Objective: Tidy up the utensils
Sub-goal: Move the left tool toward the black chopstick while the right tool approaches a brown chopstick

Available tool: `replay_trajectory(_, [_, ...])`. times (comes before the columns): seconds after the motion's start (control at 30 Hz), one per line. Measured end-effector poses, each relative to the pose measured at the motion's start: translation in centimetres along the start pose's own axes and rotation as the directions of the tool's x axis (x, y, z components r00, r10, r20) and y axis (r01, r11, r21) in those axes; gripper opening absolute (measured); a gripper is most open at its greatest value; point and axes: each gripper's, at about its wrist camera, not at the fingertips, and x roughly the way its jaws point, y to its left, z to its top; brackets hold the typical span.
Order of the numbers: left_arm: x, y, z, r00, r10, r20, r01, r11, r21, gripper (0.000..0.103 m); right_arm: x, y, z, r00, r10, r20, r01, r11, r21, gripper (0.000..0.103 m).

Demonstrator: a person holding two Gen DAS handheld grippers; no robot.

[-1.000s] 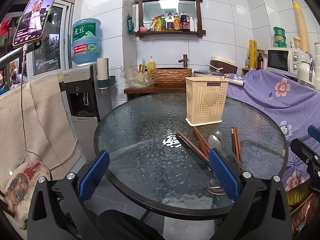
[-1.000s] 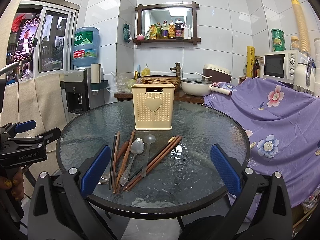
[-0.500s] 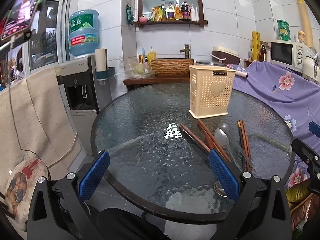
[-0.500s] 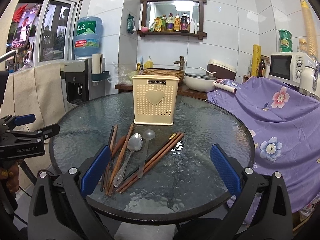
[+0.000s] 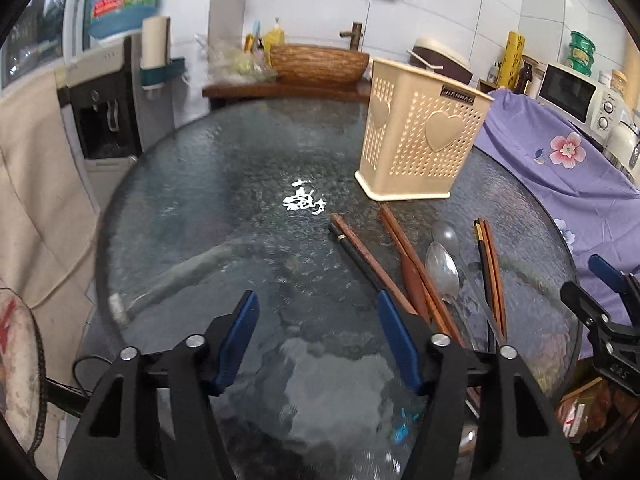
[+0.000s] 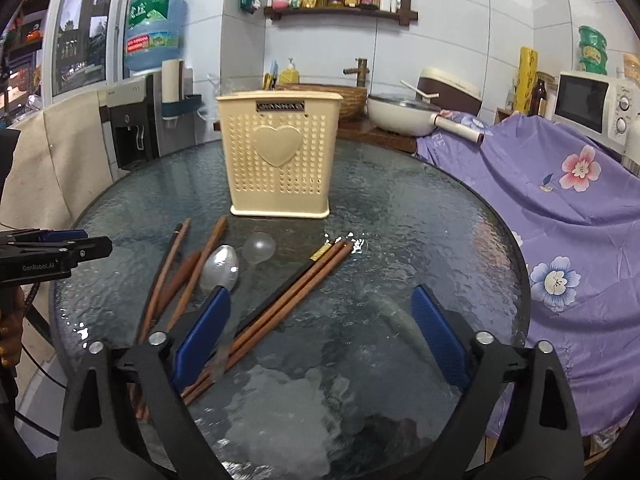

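A cream perforated utensil basket (image 6: 280, 160) with a heart stands upright on the round glass table (image 6: 420, 240); it also shows in the left wrist view (image 5: 420, 140). In front of it lie several brown chopsticks (image 6: 296, 296), a metal spoon (image 6: 220, 268), a clear spoon (image 6: 258, 248) and a wooden spoon (image 6: 180, 276). In the left wrist view the chopsticks (image 5: 368, 256) and metal spoon (image 5: 442, 272) lie right of centre. My left gripper (image 5: 318, 340) is open and empty above the near table. My right gripper (image 6: 320, 332) is open and empty over the chopsticks' near ends.
A purple flowered cloth (image 6: 560, 208) covers furniture to the right, with a microwave (image 6: 596, 104) behind. A water dispenser (image 6: 132, 120) stands at the left. A counter with a woven bowl (image 5: 318, 62) and a white pot (image 6: 400, 118) is behind the table.
Both grippers have moved forward and lower over the table toward the utensils. The left gripper's jaws have narrowed somewhat. The utensils have not moved.
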Motion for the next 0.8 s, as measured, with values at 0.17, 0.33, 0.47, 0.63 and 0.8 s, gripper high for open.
replay_trajectory(0.17, [2.6, -0.5, 1.2, 0.998, -0.023, -0.062, 0.024, 1.0, 0.012, 0.051, 4.0, -1.4, 1.4, 0.995, 0.024, -0.1, -0.021, 0.999, 0.025, 0.073])
replay_trajectory(0.33, [4.9, -0.4, 2.2, 0.992, -0.032, -0.123, 0.034, 0.999, 0.012, 0.047, 8.0, -3.0, 2.0, 0.976, 0.084, -0.203, -0.057, 0.989, 0.136, 0.059])
replay_trajectory(0.47, [6.5, -0.4, 2.7, 0.987, -0.03, -0.156, 0.033, 0.999, 0.016, 0.046, 9.9, -3.0, 2.2, 0.968, 0.084, -0.235, -0.048, 0.987, 0.156, 0.059])
replay_trajectory(0.63, [7.4, -0.1, 3.3, 0.98, -0.087, -0.18, 0.084, 0.996, -0.025, 0.044, 11.2, -2.7, 2.4, 0.962, 0.092, -0.258, -0.048, 0.984, 0.172, 0.058])
replay_trajectory(0.8, [8.3, -0.6, 3.7, 0.979, -0.093, -0.183, 0.092, 0.996, -0.016, 0.044, 12.1, -2.8, 2.5, 0.956, 0.084, -0.28, -0.036, 0.985, 0.171, 0.053])
